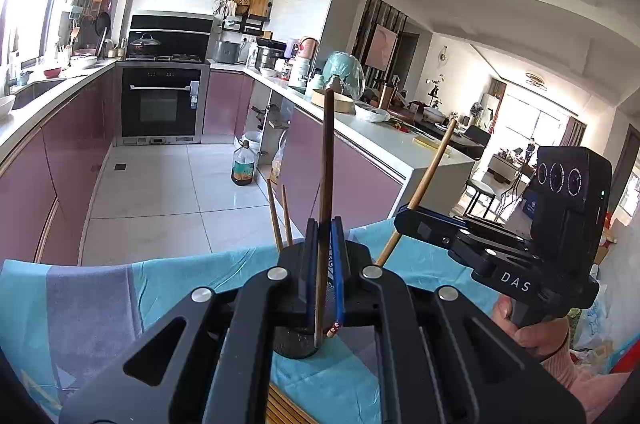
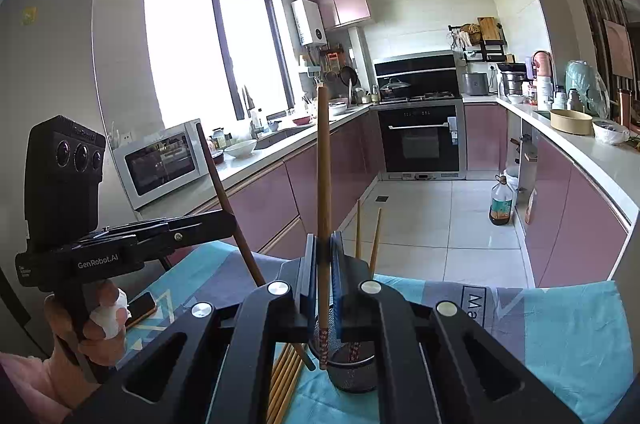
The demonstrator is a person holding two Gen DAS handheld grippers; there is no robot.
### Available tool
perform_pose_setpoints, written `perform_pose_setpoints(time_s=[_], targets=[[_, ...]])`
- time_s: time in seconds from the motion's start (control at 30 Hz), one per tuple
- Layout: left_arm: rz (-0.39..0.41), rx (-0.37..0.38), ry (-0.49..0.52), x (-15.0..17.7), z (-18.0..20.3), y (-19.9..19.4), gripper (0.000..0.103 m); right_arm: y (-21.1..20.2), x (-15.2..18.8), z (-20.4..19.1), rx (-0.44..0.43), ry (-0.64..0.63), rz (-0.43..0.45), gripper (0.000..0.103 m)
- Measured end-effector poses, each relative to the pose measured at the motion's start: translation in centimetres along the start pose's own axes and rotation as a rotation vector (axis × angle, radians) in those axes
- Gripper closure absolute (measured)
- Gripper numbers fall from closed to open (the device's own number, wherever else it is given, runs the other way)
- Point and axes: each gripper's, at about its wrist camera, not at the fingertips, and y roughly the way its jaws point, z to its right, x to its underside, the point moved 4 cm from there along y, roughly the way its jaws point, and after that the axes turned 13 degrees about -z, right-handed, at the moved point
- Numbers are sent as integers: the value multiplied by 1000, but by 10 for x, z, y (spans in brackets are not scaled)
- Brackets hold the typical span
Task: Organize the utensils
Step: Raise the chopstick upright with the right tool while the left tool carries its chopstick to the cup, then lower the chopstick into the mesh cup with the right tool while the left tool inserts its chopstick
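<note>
My left gripper (image 1: 322, 244) is shut on a dark brown chopstick (image 1: 326, 160) held upright; its tip hangs over a black mesh holder (image 1: 298, 342) on the blue cloth. My right gripper (image 2: 322, 252) is shut on a light brown chopstick (image 2: 323, 160), its patterned end inside the mesh holder (image 2: 352, 370). Two chopsticks (image 2: 366, 236) stand in the holder. The right gripper with its chopstick (image 1: 430, 176) shows in the left wrist view, and the left one with its chopstick (image 2: 228, 204) shows in the right wrist view. Several loose chopsticks (image 2: 286, 380) lie beside the holder.
The table has a blue patterned cloth (image 2: 560, 336). A phone (image 2: 140, 308) lies on it near the left hand. Beyond are pink kitchen cabinets (image 2: 272, 200), an oven (image 2: 422, 140), a microwave (image 2: 164, 160) and an oil bottle (image 2: 502, 202) on the floor.
</note>
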Motion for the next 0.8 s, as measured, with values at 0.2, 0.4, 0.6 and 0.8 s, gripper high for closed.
perform_pose_setpoints(time_s=[0.2,0.4,0.6,0.8], targets=[[9,-11,-1,-6,1,3,96,5,-9,2,8,-1,9,98],[13,-15,-3,-7,1,5,96,11,-11,4,22,-3,9,98],[18,-15,-5,-9,2,6,96,18,-11,8,23,9,-4,98],[23,-6,-16,-10,0,6,96,23,-13,10,32,12,-17,98]])
